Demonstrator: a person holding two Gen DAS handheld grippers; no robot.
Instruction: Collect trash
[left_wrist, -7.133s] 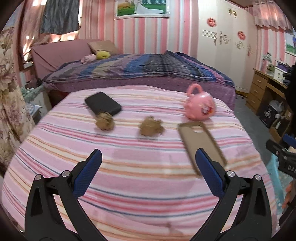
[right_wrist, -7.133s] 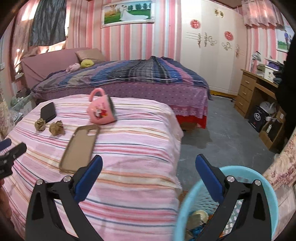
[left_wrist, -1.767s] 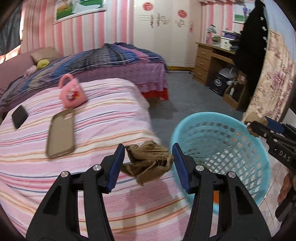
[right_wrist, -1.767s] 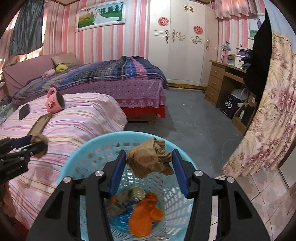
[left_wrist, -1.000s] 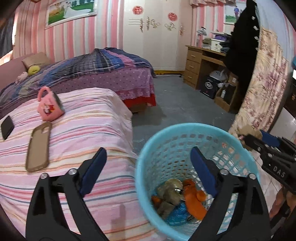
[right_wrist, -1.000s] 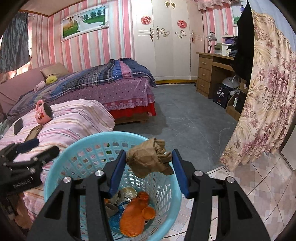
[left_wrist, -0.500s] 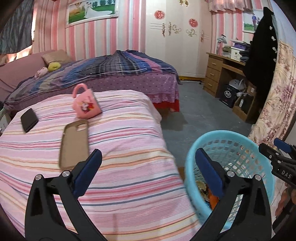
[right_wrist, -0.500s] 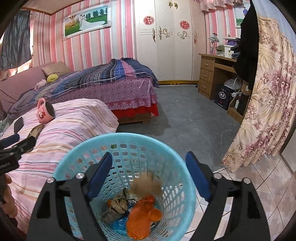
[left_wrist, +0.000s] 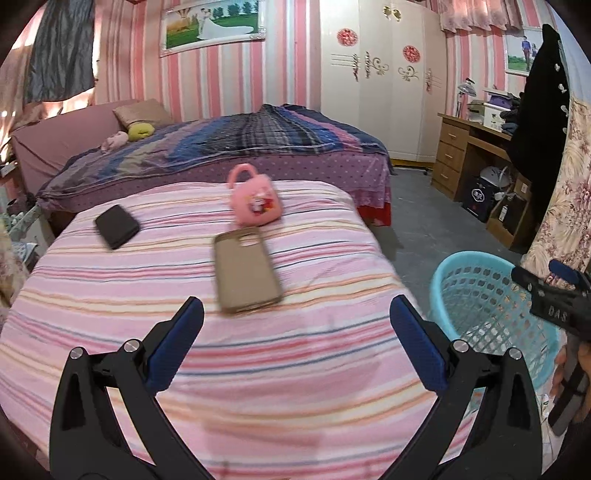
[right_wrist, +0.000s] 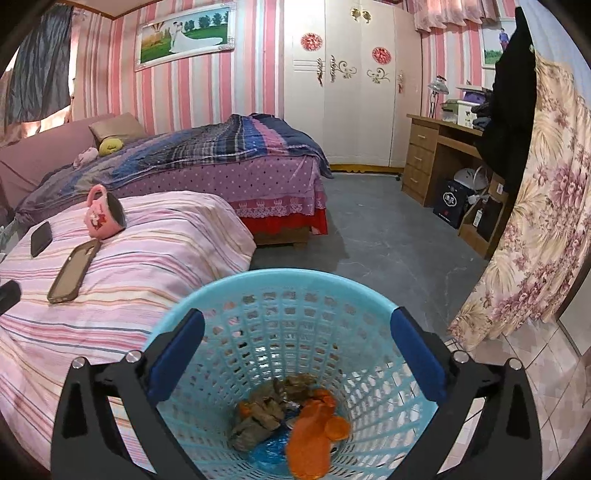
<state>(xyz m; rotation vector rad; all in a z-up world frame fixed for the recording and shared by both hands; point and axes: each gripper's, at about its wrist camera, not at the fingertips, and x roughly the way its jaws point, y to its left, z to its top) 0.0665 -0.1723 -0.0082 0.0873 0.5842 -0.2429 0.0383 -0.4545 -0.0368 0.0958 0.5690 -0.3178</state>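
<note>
The light-blue mesh basket (right_wrist: 295, 275) stands on the floor beside the striped bed, directly under my right gripper (right_wrist: 295, 325). Its jaws are opening wide and nothing is between them. At the basket's bottom lie brown crumpled paper wads (right_wrist: 266, 410) and an orange scrap (right_wrist: 314, 428). My left gripper (left_wrist: 295, 321) is open and holds nothing above the pink striped bedspread (left_wrist: 110, 295). In the left wrist view the basket (left_wrist: 461, 258) is at the right, with the right gripper (left_wrist: 554, 288) over its far rim. No loose trash shows on the bed.
On the striped bed lie a pink mug (left_wrist: 255, 199) on its side, a tan phone case (left_wrist: 245, 269) and a black phone (left_wrist: 116, 225). Behind is a second bed (left_wrist: 240, 140). A wooden desk (right_wrist: 439, 158) and a floral curtain (right_wrist: 535, 229) border the grey floor.
The right gripper opened and its brown paper wad dropped into the basket. The left gripper, open and holding nothing, swung left from over the basket to over the striped bed.
</note>
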